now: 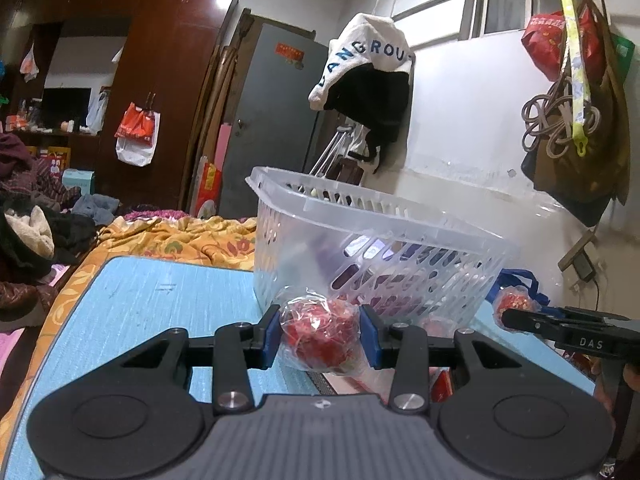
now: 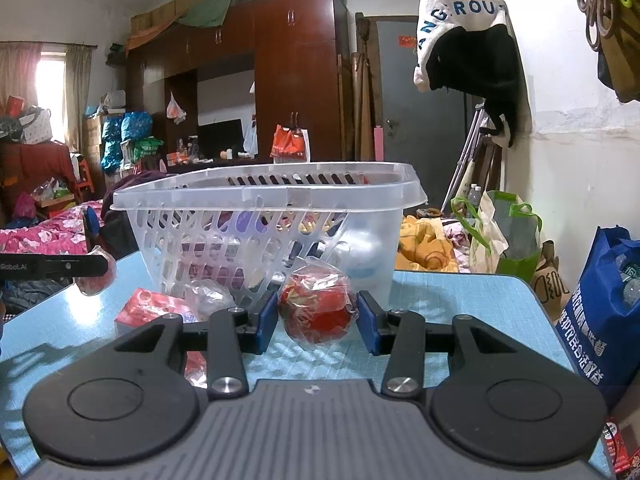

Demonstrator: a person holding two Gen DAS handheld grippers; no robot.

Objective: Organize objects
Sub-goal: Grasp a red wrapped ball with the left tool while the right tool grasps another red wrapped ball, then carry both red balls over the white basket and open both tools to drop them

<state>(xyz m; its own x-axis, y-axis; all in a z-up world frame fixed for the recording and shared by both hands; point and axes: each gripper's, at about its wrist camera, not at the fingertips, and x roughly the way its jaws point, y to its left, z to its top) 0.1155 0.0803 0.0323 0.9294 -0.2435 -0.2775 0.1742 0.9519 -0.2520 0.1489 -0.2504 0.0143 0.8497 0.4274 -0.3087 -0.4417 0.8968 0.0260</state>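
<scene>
Holding one plastic-wrapped red ball [image 1: 320,334] clamped in the left gripper [image 1: 320,338] and another [image 2: 316,306] in the right gripper [image 2: 317,320], both just before the clear basket [image 2: 264,192]. Next move, as judged: lift each above the rim and release inside.

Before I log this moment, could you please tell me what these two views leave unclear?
- Contents of the clear slotted plastic basket: both views, blurred behind its frosted wall.
- What is inside the red plastic-wrapped ball in the left gripper: crinkled wrap hides it.
- Red-and-white packet: right wrist view, print too small, partly behind the right gripper.
</scene>
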